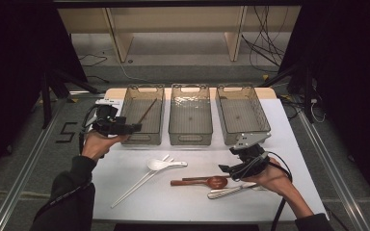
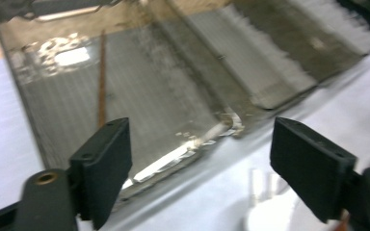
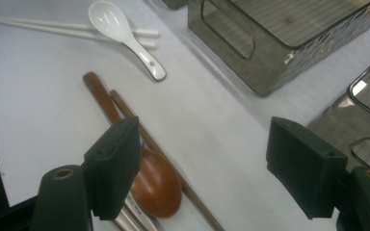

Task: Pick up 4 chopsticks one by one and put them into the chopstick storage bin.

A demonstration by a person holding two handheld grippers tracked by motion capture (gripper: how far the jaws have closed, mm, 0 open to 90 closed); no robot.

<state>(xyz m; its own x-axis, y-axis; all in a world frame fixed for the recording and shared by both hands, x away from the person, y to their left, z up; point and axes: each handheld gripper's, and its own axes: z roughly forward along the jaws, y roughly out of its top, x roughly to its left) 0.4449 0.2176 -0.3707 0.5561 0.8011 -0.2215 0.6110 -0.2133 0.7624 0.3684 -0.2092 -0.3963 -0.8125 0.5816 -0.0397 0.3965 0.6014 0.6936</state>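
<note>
Three see-through grey bins stand in a row at the back of the white table. The left bin (image 1: pixel 142 115) holds one brown chopstick (image 1: pixel 147 109), which also lies on that bin's floor (image 2: pixel 101 77) in the left gripper view. My left gripper (image 1: pixel 134 128) hovers at this bin's front left corner, open (image 2: pixel 200 144), with nothing between its jaws. My right gripper (image 1: pixel 224 168) is open (image 3: pixel 204 154) and empty, just above a brown spoon (image 3: pixel 156 185) and a second brown chopstick (image 3: pixel 192 195) beside it.
A white spoon (image 1: pixel 164 164) lies across a pair of white chopsticks (image 1: pixel 139 185) at the table's middle. A silver utensil (image 1: pixel 231 191) rests near the brown spoon (image 1: pixel 207 182). The middle bin (image 1: pixel 190 115) and right bin (image 1: pixel 243 115) hold nothing. Cables trail on the floor behind.
</note>
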